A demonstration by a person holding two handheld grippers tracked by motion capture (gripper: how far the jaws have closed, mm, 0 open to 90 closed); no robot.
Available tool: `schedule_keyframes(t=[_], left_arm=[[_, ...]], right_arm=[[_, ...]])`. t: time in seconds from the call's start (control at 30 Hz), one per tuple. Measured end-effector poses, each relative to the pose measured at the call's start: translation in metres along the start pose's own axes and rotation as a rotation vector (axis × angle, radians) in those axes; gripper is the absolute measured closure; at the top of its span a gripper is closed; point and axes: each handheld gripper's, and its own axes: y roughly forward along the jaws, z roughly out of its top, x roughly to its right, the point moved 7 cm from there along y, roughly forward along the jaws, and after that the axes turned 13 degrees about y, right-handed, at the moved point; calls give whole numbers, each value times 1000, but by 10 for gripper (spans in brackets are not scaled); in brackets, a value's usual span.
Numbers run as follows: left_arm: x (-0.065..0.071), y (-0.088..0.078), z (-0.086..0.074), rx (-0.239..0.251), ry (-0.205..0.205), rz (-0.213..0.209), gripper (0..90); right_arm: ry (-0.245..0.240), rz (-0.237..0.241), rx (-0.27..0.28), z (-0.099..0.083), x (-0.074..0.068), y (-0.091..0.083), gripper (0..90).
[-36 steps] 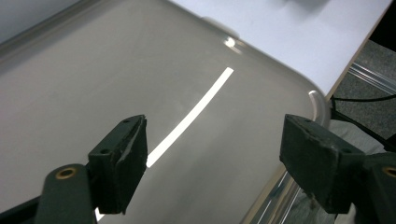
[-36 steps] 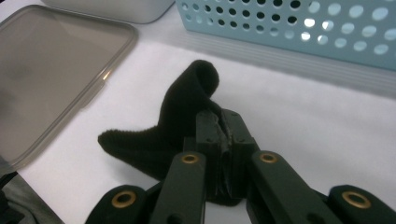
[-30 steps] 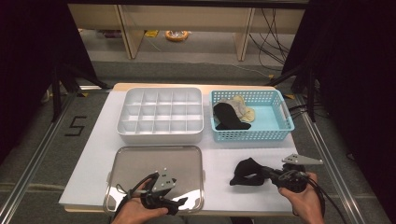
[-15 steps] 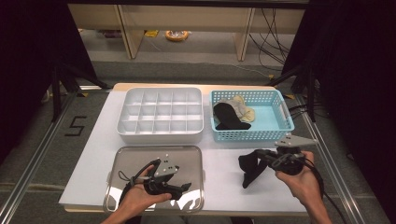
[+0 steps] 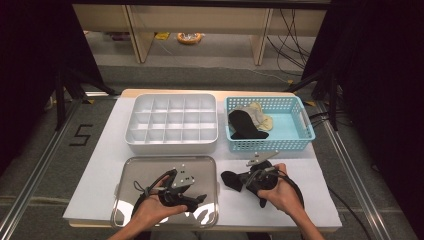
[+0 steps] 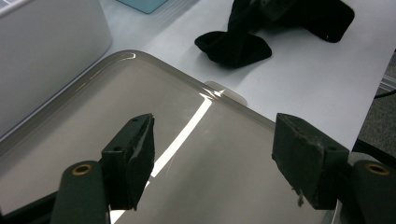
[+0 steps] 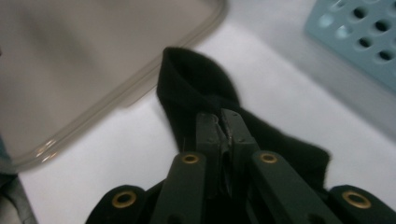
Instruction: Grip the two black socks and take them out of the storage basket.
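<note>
Overhead, the high view laid out the whole table: a white divided box (image 5: 171,123) at the back left, a blue basket (image 5: 295,131) at the back right with a black sock and pale cloth in it, and a steel tray (image 5: 150,170) at the front left. From there the left gripper (image 5: 187,192) hung over the tray in the person's left hand, and the right gripper (image 5: 250,177) sat just right of the tray with a black sock (image 5: 231,179) at its tip, but the jaws of both were too small to read. The left gripper view settled the first: its pads (image 6: 135,156) stood spread wide with nothing between them, above the bare, shiny tray (image 6: 93,140), and it also caught the sock (image 6: 233,46) lying on the white tabletop beyond the tray's corner, its far end lifted toward the other gripper. The right gripper view settled the second: its jaws were pressed together on a fold of the sock (image 7: 196,88), whose cuff end lay on the table just beside the tray's rim (image 7: 126,95), apart from it. That view also showed a corner of the basket (image 7: 364,42) at the upper right.
</note>
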Motion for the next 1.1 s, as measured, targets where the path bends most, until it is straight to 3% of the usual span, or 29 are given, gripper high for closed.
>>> schedule_keyframes(t=[0.07,0.17,0.2,0.27,0.3,0.33,0.37,0.4,0.47,0.57,0.77,0.8,0.87,0.93,1.03,1.1], left_arm=[[0,2,0,1,20,-2,295],[2,4,-1,-3,21,-9,295],[3,5,-1,-3,21,-10,295],[4,5,-1,-4,6,-13,295],[4,5,-1,-5,11,-12,295],[4,5,-1,-8,10,-10,295],[4,6,-1,-11,12,-8,295],[2,7,-2,-16,19,-3,295],[2,8,0,-15,34,-12,296],[2,10,3,-21,31,-8,300],[-1,17,15,-9,72,-6,340],[-2,19,18,-6,78,-3,349],[-2,25,22,-12,120,2,367],[-1,31,27,-11,129,-5,378],[3,42,38,3,162,-19,390],[5,49,43,10,186,-24,413]], right_arm=[[-1,7,6,-5,-2,0,788],[49,13,64,-6,3,-10,704],[61,11,60,-7,5,-19,672],[107,9,135,-6,8,-36,614],[127,11,144,-8,8,-42,602],[144,-4,137,-11,10,-52,589],[132,-27,162,-14,14,-58,566],[132,-70,165,-20,18,-64,551],[163,-92,160,-31,19,-69,531],[183,-98,140,-50,20,-68,507],[235,-95,109,-73,14,-59,450],[250,-124,102,-75,13,-59,445],[229,-143,91,-79,11,-54,438],[221,-145,88,-81,10,-49,435],[247,-158,65,-84,10,-41,456],[241,-167,65,-84,12,-38,533]])
